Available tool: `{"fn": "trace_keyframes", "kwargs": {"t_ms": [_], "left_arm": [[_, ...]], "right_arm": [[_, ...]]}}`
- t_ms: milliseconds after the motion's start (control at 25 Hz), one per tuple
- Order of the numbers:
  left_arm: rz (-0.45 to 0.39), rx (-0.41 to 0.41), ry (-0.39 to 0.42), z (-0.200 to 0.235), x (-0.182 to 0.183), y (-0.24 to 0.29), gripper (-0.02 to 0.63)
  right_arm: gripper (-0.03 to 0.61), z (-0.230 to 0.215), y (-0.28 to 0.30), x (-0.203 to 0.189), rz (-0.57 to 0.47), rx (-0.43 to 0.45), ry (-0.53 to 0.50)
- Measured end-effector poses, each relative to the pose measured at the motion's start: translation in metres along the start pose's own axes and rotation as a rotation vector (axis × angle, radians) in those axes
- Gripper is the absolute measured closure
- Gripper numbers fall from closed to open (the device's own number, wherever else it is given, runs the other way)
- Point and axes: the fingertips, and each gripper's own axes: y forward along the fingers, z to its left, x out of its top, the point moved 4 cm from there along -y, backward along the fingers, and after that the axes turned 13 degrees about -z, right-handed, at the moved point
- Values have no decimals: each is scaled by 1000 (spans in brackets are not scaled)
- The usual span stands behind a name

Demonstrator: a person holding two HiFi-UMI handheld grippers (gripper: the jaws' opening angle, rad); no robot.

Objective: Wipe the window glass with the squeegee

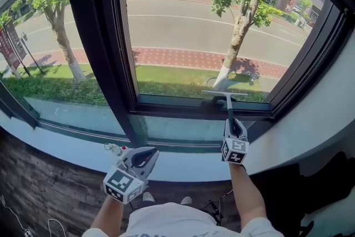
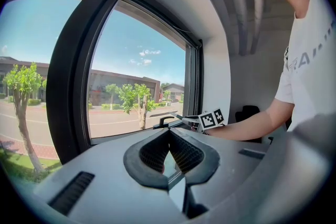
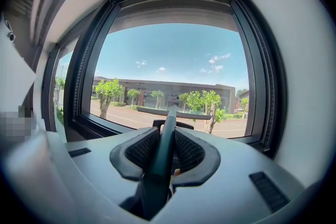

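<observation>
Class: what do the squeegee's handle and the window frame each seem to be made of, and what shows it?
On the squeegee, the handle looks like dark green moulded plastic, smooth with a slight sheen. The window frame is probably coated metal, matt black, judging by its straight, crisp-edged profiles; looks alone cannot settle it.

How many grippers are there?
2. The left gripper, shut and empty, hangs below the window glass; the right gripper holds the squeegee at its bottom edge.
</observation>
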Motion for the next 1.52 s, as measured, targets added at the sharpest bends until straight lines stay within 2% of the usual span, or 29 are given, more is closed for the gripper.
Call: {"fn": "trace_keyframes", "kwargs": {"t_ms": [120,360,520,680,800,1000,1200,1320,1520], "left_arm": [[-3,8,2,-2,0,-2,597],[-3,63,4,-2,-3,-9,597],[6,107,2,-7,-7,-9,597],[6,163,2,-14,-13,-7,597],[12,174,-3,-18,-18,-10,597],[22,165,-6,2,-23,-27,597],[-7,89,60,45,-12,-50,597],[-21,66,87,80,-7,-73,597],[-10,20,68,127,-13,-113,597]], "right_arm": [[479,0,-15,10,-39,-4,10],[479,3,-84,42,-117,-27,110],[479,5,-114,49,-138,21,143],[479,4,-124,49,-160,79,163],[479,11,-123,48,-154,111,185],[479,40,-126,58,-165,122,189],[479,85,-121,81,-198,51,194],[479,119,-109,109,-241,19,173],[479,152,-64,184,-368,-33,119]]}}
